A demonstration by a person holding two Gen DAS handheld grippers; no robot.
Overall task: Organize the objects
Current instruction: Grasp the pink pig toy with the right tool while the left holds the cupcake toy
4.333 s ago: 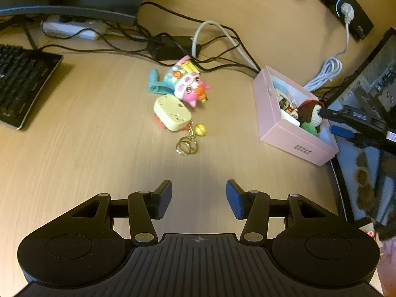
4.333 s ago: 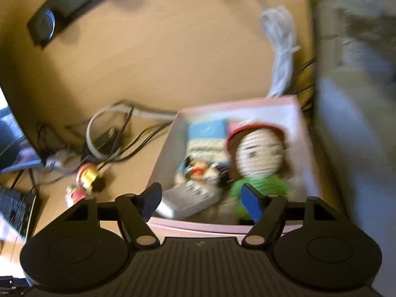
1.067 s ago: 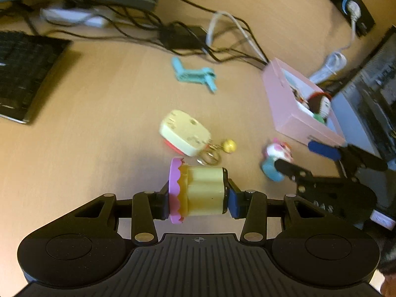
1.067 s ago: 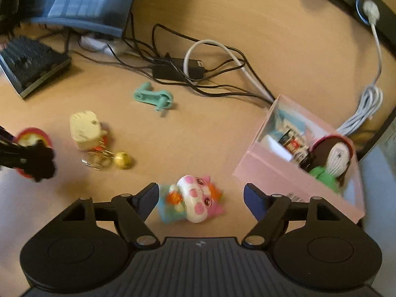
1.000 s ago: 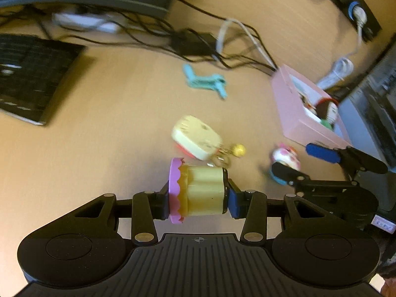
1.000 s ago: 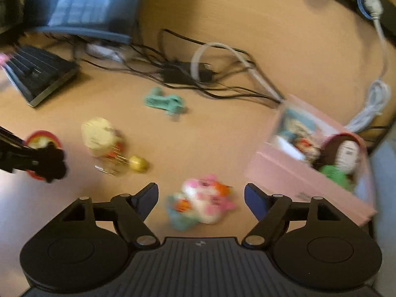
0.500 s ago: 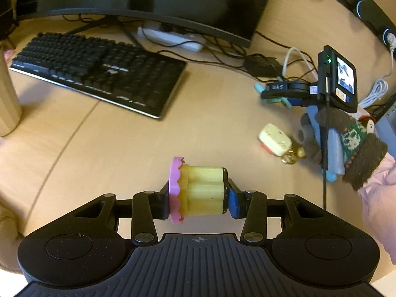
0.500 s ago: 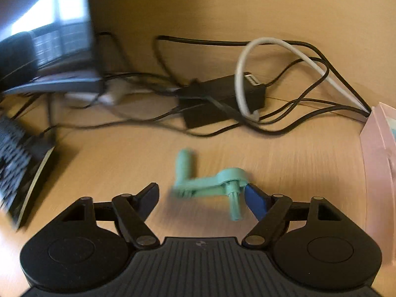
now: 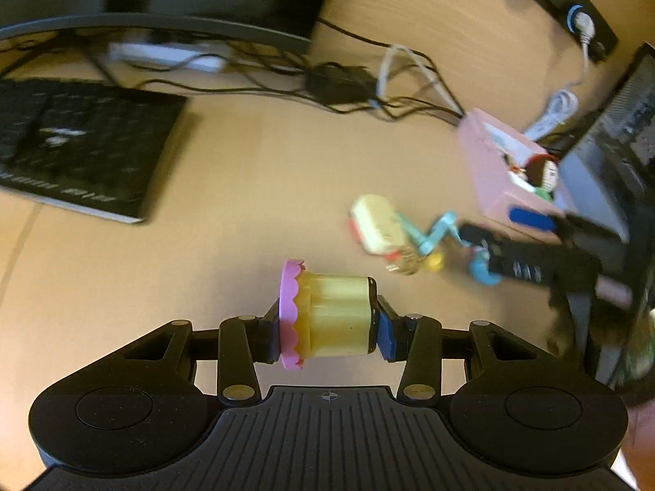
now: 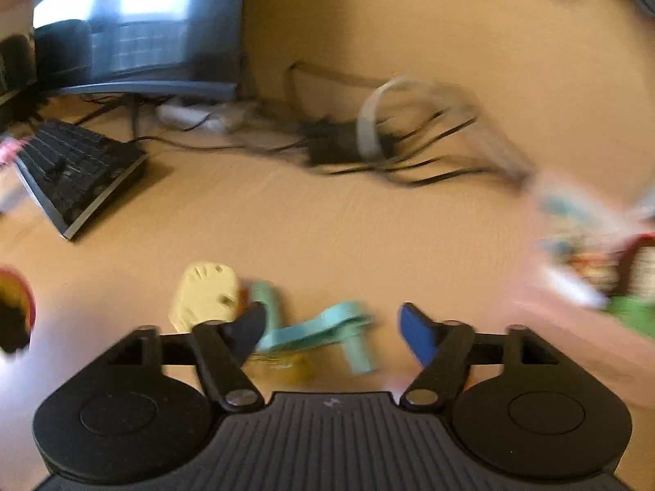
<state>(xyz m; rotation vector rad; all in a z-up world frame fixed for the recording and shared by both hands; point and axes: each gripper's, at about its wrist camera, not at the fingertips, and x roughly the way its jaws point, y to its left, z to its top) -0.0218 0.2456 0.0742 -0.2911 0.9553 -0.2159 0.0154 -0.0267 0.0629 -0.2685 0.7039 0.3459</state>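
Yellow ribbed cupcake toy (image 9: 333, 319), scalloped pink rim, clamped in left tongs (image 9: 327, 329).

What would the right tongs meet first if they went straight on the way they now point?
Probably the teal crank, lying between the open right tongs. Beyond it is bare desk, then the cables. Blur leaves depth unclear.

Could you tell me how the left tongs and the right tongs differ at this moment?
The left tongs are shut on the yellow cupcake toy; the right tongs are open and grip nothing. The left tongs hold their toy above bare desk; the right tongs frame the teal crank. Both have blue pads.
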